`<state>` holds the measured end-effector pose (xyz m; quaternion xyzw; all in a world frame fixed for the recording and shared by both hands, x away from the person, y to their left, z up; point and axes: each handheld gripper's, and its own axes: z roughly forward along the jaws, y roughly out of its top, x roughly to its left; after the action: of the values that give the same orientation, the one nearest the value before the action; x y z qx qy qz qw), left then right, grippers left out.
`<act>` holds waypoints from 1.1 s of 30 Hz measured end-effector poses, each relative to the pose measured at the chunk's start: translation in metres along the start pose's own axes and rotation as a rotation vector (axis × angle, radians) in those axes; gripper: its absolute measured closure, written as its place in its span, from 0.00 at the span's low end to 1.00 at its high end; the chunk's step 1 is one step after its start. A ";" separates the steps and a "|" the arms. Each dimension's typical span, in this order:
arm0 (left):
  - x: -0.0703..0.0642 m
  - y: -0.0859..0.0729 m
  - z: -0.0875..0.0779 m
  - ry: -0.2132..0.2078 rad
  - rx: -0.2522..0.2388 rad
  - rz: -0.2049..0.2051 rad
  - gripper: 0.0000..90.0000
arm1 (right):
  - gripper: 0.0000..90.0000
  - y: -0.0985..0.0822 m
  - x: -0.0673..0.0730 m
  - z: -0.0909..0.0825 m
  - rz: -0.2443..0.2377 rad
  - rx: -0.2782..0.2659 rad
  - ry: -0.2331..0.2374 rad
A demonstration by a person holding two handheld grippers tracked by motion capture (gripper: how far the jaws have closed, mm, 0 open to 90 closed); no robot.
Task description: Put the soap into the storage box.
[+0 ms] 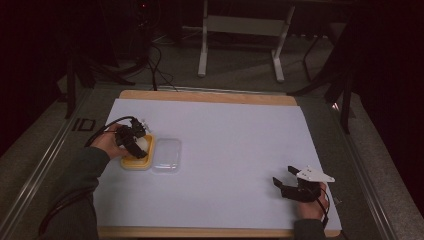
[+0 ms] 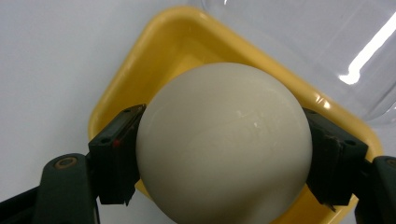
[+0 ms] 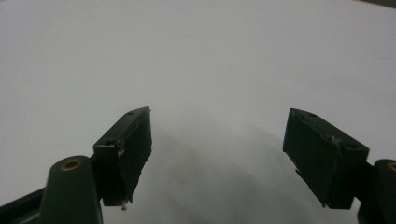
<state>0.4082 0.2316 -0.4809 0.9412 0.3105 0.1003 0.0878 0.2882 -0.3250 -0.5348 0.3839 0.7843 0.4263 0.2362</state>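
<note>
- Black pads of the left gripper [image 2: 224,154] sit on opposite sides of a smooth, cream-white ball [image 2: 224,142], about at its widest girth, pressed against it; jaws spread wide to fit, so it's clamped on the ball.
- Ball hangs over/in a shallow yellow plastic tray w/ rounded corners [image 2: 140,60]. Can't tell if ball's underside touches the tray floor; bottom of ball is cut off at frame edge.
- Handling, my guess: surface glossy w/ faint highlights, prob. hard & slick, rigid, no dent at the pads. A round slick thing can squirt out if held off-centre, so hold at the equator as now looks right. Weight unknown; could be hollow & light or solid. Fragility unclear too.
- Clear plastic lid or box [image 1: 166,154] lies just beside the tray on its right, touching or nearly so; edges hard to read, mostly glare.
- High view: left gripper [image 1: 134,141] over yellow tray [image 1: 131,164], hand behind it; ball mostly hidden by gripper there.
- Right gripper [image 3: 217,154] is wide open, nothing between the jaws, above bare white paper sheet [image 3: 210,60]. High view puts it [image 1: 286,180] near the table's front right, well apart from tray.
- Room beyond the table is dark, detail lost.
</note>
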 end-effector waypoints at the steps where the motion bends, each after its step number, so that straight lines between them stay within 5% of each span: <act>1: 0.000 -0.001 0.002 -0.002 0.003 0.000 0.27 | 0.26 0.000 0.000 0.000 0.000 0.000 0.000; 16: 0.002 -0.004 0.013 -0.059 -0.001 -0.010 0.27 | 0.26 0.000 0.000 0.000 0.000 0.000 0.000; 33: 0.008 -0.010 0.017 -0.121 -0.002 -0.079 0.19 | 0.26 0.000 0.000 0.000 0.000 0.002 -0.002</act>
<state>0.4130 0.2422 -0.4987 0.9325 0.3412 0.0398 0.1112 0.2881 -0.3248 -0.5348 0.3843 0.7846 0.4253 0.2365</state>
